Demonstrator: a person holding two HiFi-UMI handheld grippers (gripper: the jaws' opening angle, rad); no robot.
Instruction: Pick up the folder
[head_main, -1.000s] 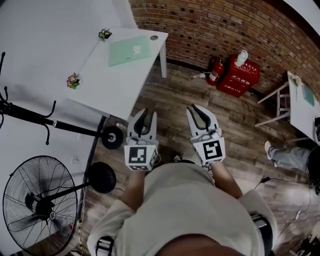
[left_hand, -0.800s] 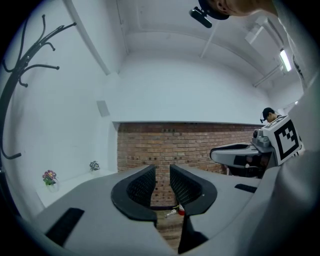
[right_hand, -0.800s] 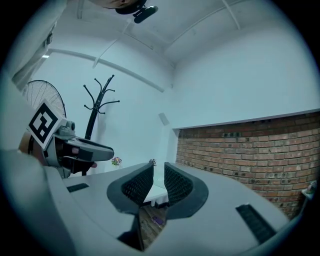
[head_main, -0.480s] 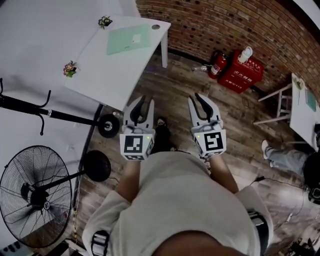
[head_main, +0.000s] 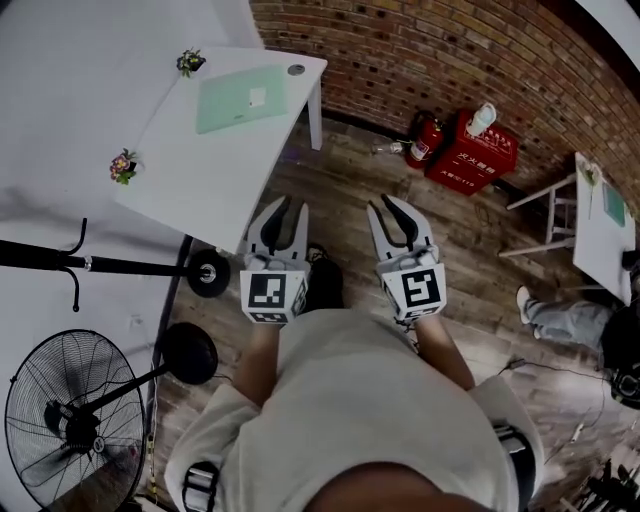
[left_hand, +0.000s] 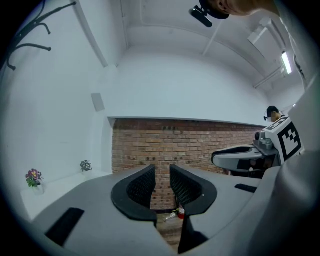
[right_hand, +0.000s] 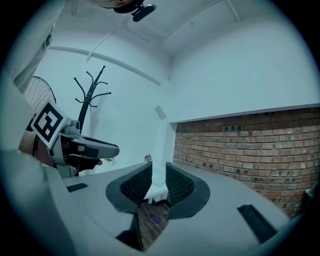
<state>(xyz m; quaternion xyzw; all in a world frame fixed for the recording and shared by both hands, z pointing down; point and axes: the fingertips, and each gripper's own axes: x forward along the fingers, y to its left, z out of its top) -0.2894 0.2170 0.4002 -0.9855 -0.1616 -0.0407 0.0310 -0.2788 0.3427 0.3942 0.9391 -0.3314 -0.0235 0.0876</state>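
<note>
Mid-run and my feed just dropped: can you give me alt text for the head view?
A pale green flat folder lies untouched on a white rectangular table by a brick wall, ahead of the person. Left gripper and right gripper hang empty over wood floor, short of the table; left jaws slightly apart, right jaws opening.

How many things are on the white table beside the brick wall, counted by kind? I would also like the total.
green folder: 1
small flower pots: 2
small round grey object: 1
Total: 4
</note>
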